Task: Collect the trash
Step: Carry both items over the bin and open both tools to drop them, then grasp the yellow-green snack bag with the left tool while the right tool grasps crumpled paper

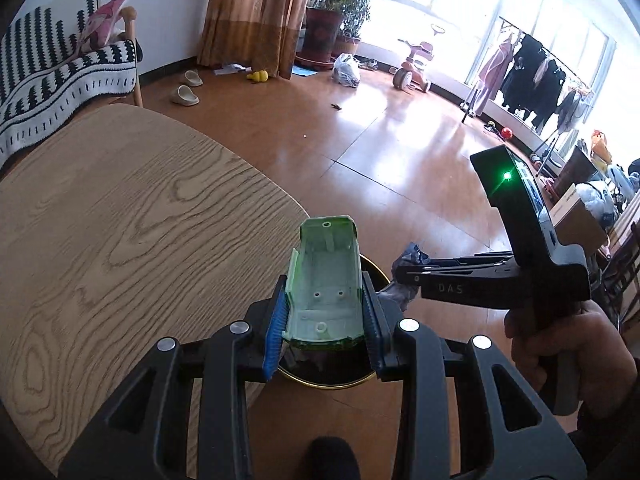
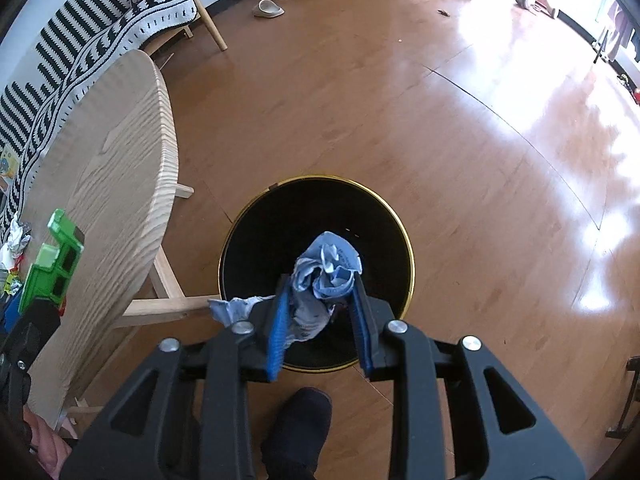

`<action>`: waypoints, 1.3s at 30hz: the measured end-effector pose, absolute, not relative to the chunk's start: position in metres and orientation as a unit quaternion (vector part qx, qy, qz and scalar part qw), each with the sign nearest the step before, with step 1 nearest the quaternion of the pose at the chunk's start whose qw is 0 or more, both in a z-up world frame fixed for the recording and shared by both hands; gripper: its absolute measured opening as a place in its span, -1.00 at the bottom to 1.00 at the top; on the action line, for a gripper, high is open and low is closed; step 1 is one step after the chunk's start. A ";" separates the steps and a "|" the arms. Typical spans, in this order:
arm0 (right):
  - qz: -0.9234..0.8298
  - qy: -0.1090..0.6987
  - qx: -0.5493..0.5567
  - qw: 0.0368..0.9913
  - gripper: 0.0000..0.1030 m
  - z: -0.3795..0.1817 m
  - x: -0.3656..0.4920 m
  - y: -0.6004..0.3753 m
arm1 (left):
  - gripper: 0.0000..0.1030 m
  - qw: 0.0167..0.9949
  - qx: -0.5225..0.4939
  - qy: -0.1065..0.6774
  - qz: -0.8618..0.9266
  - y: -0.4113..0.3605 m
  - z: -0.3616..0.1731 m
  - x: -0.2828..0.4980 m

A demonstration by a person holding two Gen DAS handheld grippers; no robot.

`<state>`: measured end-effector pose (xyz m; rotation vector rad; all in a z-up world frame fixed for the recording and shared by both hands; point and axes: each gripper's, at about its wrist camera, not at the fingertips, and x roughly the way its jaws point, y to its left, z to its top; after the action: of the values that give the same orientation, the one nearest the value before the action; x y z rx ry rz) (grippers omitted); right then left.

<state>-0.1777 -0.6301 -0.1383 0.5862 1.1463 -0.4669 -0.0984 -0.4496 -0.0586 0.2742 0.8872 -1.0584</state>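
At far left, a sofa (image 1: 60,76) under a black-and-white throw stands against the wall, with a pair of slippers (image 1: 186,88) on the floor beside it. Next comes the wooden bench (image 1: 120,220), its rounded edge ending just short of the bin (image 2: 316,240).

In the left wrist view, the left gripper (image 1: 326,316) is clamped on a green toy shell (image 1: 326,276), hollow side facing the camera, with one blue-padded finger pressed to each long side. It hangs past the bench edge, above the near rim of the bin, whose gold rim shows just below the fingers. In the right wrist view the same toy (image 2: 52,268) shows at the left edge, over the bench edge; some small scraps (image 2: 16,240) lie on the bench behind it.

The bin, black inside with a thin gold rim, stands on the wooden floor (image 2: 440,140) just beside the bench leg.

The right gripper (image 2: 320,312) is closed on a crumpled blue cloth (image 2: 328,268), the wad squeezed between both fingers and directly above the bin's open mouth. A loose tail of the cloth sticks out past the left finger. From the left wrist view the right gripper (image 1: 400,274) reaches in from the right, with the cloth (image 1: 410,256) bunched at its tip above the bin and the person's hand (image 1: 556,340) on its handle.

Further right, the floor is bright with glare; a tricycle (image 1: 414,66) and a rack of clothes (image 1: 532,76) stand by the windows.
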 end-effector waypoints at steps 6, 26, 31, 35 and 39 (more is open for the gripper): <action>-0.224 0.516 0.272 0.781 0.37 -0.131 -0.182 -0.634 | -0.35 0.756 0.129 0.409 -0.494 -0.456 -0.061 -0.099; -0.284 0.450 0.344 0.773 0.52 -0.112 -0.232 -0.668 | 0.30 0.728 0.138 0.412 -0.530 -0.485 -0.079 -0.108; -0.265 0.453 0.327 0.786 0.52 -0.101 -0.212 -0.647 | 0.65 0.752 0.125 0.400 -0.509 -0.455 -0.061 -0.097; -0.231 0.453 0.312 0.802 0.53 -0.089 -0.182 -0.615 | 0.78 0.776 0.111 0.389 -0.484 -0.415 -0.043 -0.077; -0.187 0.462 0.282 0.820 0.53 -0.075 -0.139 -0.567 | 0.79 0.809 0.090 0.381 -0.439 -0.353 -0.025 -0.046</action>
<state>-0.1391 -0.5675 -0.0752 0.5995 0.9835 -0.3983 -0.0465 -0.3530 -0.0253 0.1916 0.8151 -0.9385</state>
